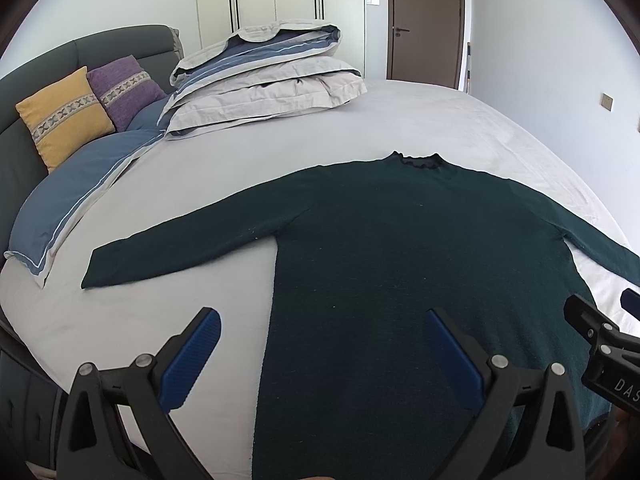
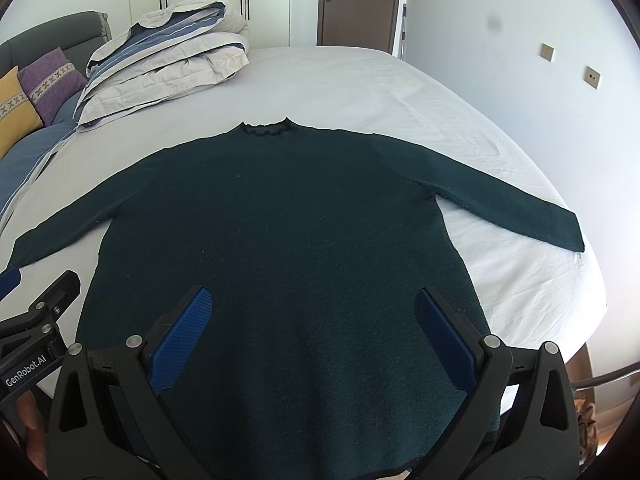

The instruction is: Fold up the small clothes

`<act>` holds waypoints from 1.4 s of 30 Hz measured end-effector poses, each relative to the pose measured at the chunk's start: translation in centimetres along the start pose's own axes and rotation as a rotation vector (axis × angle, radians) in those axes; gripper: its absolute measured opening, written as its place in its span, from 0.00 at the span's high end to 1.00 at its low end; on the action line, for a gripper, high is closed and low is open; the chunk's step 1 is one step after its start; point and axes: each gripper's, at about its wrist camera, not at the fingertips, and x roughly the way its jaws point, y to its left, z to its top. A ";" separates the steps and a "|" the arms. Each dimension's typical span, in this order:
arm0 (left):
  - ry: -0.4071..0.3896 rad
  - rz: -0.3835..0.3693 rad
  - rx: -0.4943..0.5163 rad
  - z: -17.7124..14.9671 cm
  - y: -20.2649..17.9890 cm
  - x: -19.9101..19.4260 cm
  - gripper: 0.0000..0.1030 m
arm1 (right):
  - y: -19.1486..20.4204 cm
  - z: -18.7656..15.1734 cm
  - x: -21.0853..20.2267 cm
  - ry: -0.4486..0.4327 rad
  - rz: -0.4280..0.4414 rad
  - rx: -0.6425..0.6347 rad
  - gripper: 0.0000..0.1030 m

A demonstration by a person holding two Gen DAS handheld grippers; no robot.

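Both tongs (image 1: 320, 344) (image 2: 314, 322) gape over the sweater (image 2: 280, 240); folded duvet (image 1: 264, 76) lies well beyond.

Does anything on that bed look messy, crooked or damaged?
Nothing stands out. The dark green sweater lies flat on the white sheet, both sleeves spread. The folded duvet sits neatly by the cushions.
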 end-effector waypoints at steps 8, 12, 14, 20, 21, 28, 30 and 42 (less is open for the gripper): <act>0.002 0.001 -0.006 -0.1 0.4 0.0 0.00 | 0.3 -0.3 0.0 0.001 0.001 -0.001 0.00; 0.002 0.000 -0.009 -0.2 0.7 -0.1 0.00 | 0.3 -0.3 0.0 0.002 0.002 -0.001 0.00; 0.002 0.001 -0.008 -0.3 0.7 -0.1 0.00 | 0.4 -0.4 0.0 0.003 0.002 -0.002 0.00; 0.003 0.001 -0.009 -0.5 0.9 -0.1 0.00 | 0.4 -0.4 0.1 0.003 0.003 0.000 0.00; 0.002 0.002 -0.010 -0.4 0.8 -0.1 0.00 | 0.3 -0.3 0.1 0.003 0.003 0.000 0.00; 0.002 0.002 -0.010 -0.4 0.8 -0.1 0.00 | 0.3 -0.5 0.2 0.005 0.004 0.000 0.00; 0.002 0.002 -0.010 -0.4 0.9 -0.1 0.00 | 0.4 -0.5 0.3 0.008 0.005 -0.001 0.00; 0.005 0.004 -0.011 -0.9 0.9 0.0 0.00 | 0.5 -0.7 0.4 0.011 0.004 -0.002 0.00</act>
